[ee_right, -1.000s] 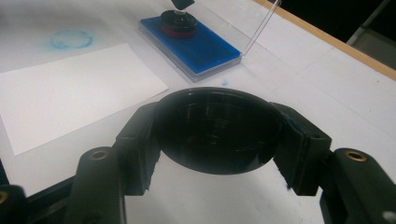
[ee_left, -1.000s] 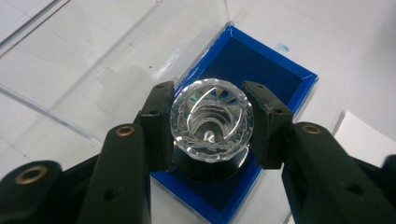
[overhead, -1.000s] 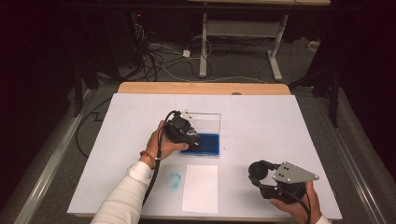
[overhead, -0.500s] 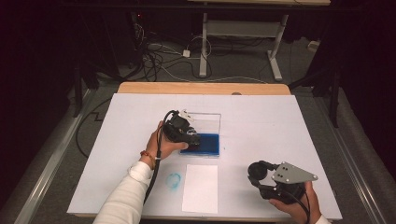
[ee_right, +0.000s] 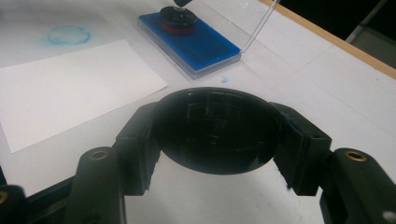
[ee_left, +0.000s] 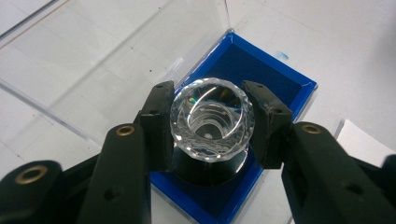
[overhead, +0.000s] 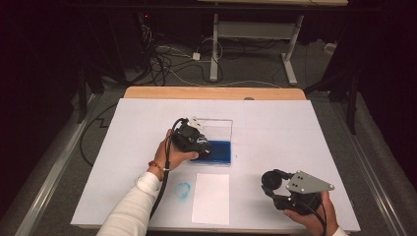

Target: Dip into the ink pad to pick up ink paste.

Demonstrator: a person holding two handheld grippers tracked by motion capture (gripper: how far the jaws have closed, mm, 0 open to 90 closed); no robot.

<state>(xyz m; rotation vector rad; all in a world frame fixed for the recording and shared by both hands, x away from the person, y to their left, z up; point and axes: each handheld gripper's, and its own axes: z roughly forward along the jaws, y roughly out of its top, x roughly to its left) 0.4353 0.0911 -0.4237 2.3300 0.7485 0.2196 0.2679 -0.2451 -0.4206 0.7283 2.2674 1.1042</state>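
Blue ink pad (overhead: 219, 151) in a clear-lidded case (overhead: 216, 129), mid-table, lid standing open on the far side. Left gripper (ee_left: 212, 122) clamped on the faceted clear knob of a stamp (ee_left: 212, 119), jaws pressing both sides of the knob. Stamp's dark base sitting on the blue pad at its left end, so inking looks under way; in the high view the same left gripper (overhead: 199, 147) right over that end of the pad. Right gripper (ee_right: 217, 133) closed around a round black cap (ee_right: 217, 128), parked at the near right of the table (overhead: 305, 123), well apart from the case; in the high view at (overhead: 282, 189). Cap likely the stamp's cover, not certain.

Blank white paper (overhead: 211, 197) lying just near of the case, no mark visible on it. Faint blue ring mark (overhead: 183, 190) on the table covering just left of the paper, also seen from the right gripper view (ee_right: 69, 34). Small blue speck near the case corner too.

Status, judged: cap off, case open, stamp on pad. Left to do: lift the stamp, press onto the paper, then probably recap and close the lid. Roughly midway.
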